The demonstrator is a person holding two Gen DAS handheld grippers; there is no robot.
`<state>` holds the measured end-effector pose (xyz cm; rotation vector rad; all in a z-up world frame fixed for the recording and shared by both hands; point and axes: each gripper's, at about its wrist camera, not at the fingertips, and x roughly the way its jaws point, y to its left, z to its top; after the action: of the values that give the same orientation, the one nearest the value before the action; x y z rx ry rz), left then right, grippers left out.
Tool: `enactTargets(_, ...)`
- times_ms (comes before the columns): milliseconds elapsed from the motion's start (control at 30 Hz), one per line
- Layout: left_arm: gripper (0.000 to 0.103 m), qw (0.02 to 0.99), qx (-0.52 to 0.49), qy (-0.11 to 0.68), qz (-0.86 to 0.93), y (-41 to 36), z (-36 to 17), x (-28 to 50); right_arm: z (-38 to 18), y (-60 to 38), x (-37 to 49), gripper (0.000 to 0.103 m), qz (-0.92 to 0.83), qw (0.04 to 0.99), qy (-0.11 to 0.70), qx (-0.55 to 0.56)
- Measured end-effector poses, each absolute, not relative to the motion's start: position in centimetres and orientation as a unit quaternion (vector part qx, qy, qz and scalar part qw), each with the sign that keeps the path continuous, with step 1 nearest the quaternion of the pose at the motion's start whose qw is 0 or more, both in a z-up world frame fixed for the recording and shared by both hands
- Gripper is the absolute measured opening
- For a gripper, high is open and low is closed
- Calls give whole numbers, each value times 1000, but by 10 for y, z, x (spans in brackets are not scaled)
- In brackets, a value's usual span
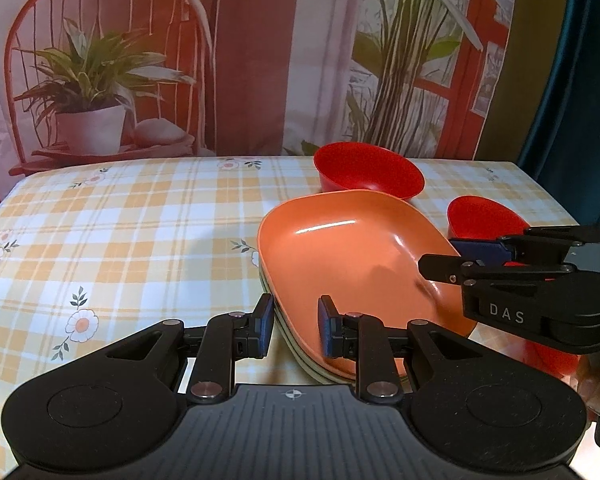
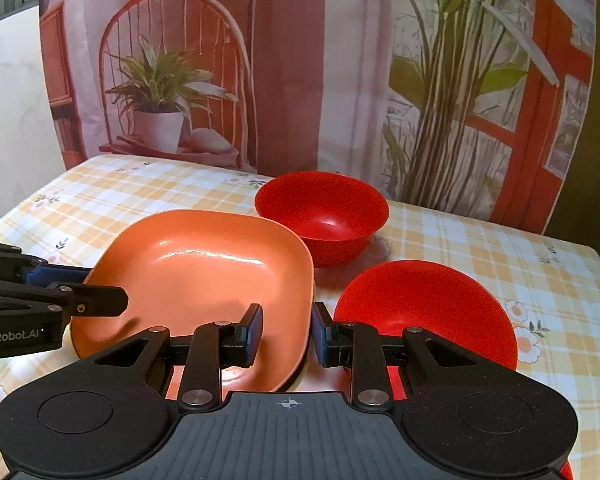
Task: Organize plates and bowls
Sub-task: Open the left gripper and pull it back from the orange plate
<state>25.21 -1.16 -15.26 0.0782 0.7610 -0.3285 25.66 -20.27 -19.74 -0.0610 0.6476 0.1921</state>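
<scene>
An orange square plate point(image 1: 340, 256) point(image 2: 204, 272) lies on top of a pale plate whose edge point(image 1: 296, 356) shows beneath it. Two red bowls stand by it: one behind point(image 1: 368, 170) point(image 2: 322, 212), one to its right point(image 1: 484, 216) point(image 2: 424, 316). My left gripper point(image 1: 294, 326) is open, its jaws straddling the plates' near left rim. My right gripper point(image 2: 286, 330) is open, its jaws straddling the orange plate's near right rim, beside the nearer red bowl. Each gripper shows in the other's view: the right point(image 1: 476, 258), the left point(image 2: 80, 288).
The table has a yellow plaid cloth with flowers point(image 1: 120, 240) point(image 2: 520, 264). A printed backdrop of a chair and plants point(image 1: 100, 80) hangs behind the far edge. A dark teal curtain point(image 1: 580, 80) hangs at the right.
</scene>
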Motion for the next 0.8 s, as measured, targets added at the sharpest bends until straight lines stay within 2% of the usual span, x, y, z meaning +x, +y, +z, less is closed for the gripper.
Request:
enactTargets(400, 27, 916, 28, 367, -157, -8, -149, 250, -194, -201, 254, 31, 92, 943, 318, -35)
enactTargets(500, 29, 918, 24, 361, -159, -7, -142, 249, -186, -202, 251, 31, 98, 945, 309, -34)
enactTargets(600, 36, 922, 27, 352, -160, -6, -131, 247, -175, -204, 247, 31, 103, 948, 300, -34)
enactTargets(800, 36, 925, 21, 339, -169, -7, -109, 246, -148, -210, 243, 31, 110, 953, 279, -39)
